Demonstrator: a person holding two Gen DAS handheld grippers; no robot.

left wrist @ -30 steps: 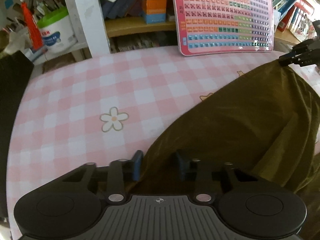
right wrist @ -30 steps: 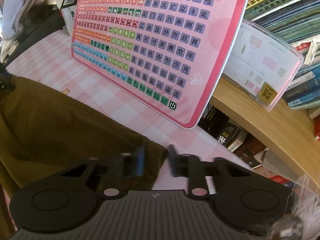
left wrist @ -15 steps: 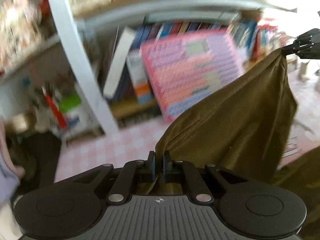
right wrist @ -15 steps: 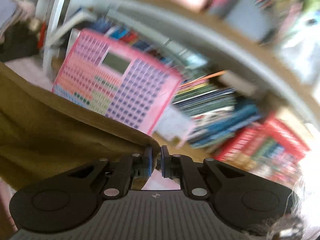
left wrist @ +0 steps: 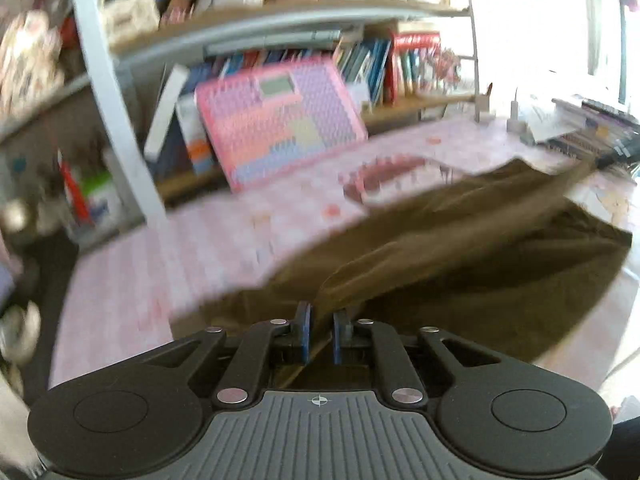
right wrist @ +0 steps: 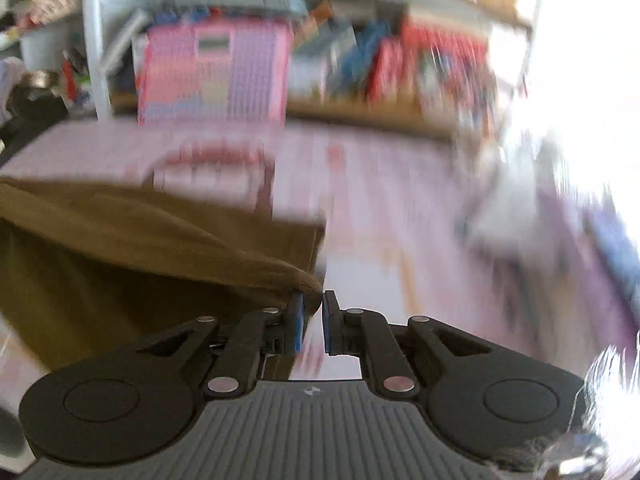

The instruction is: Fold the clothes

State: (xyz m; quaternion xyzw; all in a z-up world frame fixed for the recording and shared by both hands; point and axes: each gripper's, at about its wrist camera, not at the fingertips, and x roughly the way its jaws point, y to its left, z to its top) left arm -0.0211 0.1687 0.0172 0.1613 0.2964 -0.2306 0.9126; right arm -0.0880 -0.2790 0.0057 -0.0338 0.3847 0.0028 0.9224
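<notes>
An olive-brown garment (left wrist: 460, 264) lies on the pink checked table (left wrist: 160, 272), with its near edge raised in a fold. That fold runs up into my left gripper (left wrist: 320, 312), whose jaws are opening slightly with the cloth still caught between the blue pads. In the right wrist view the garment (right wrist: 120, 248) fills the left side, and its corner is pinched at the tips of my right gripper (right wrist: 313, 300), which is shut on it. Both views are blurred by motion.
A pink keyboard board (left wrist: 280, 128) leans against the bookshelf (left wrist: 400, 64) at the back of the table (right wrist: 380, 200). A white shelf post (left wrist: 116, 112) stands at the left. Papers and books (left wrist: 580, 128) are piled at the far right. Something pale and furry (right wrist: 608, 376) shows at the lower right.
Both grippers closed on the garment's far edge, lifted it, then swung back from the shelf, carrying it over the rest of the cloth. The cloth now hangs lower, near the table.
</notes>
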